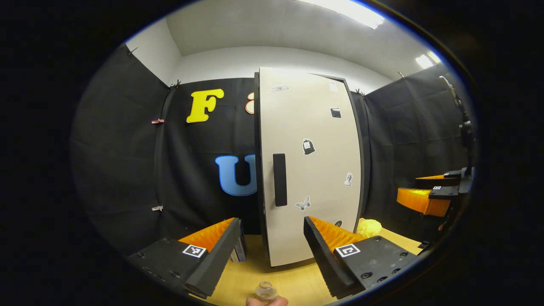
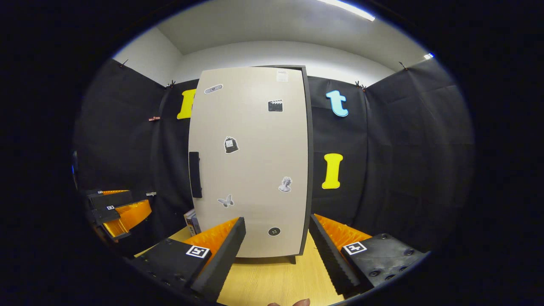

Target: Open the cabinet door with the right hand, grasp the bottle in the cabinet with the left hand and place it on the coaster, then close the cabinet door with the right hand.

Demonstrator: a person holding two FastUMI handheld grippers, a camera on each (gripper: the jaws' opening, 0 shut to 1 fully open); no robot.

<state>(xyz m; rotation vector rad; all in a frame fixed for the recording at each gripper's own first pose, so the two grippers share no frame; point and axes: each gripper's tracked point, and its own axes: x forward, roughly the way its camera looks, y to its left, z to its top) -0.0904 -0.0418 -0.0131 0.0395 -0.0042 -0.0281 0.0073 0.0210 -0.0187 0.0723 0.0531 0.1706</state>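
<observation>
The cabinet [image 1: 312, 170] stands on the wooden table with its beige door shut and a black handle [image 1: 279, 179] on the door's left side. My left gripper [image 1: 272, 221] is open, facing the door low down. A small clear bottle [image 1: 266, 291] stands on the table close under the camera, between the wide-apart fingers and touching neither. In the right gripper view the cabinet [image 2: 255, 161] and its handle [image 2: 194, 174] lie straight ahead. My right gripper [image 2: 278, 219] is open and holds nothing.
The right gripper [image 1: 409, 186] hangs open at the far right of the left gripper view; the left gripper [image 2: 139, 200] shows at the right gripper view's left. A yellow lumpy object [image 1: 368, 227] lies right of the cabinet. A small box [image 2: 192, 221] leans at its left.
</observation>
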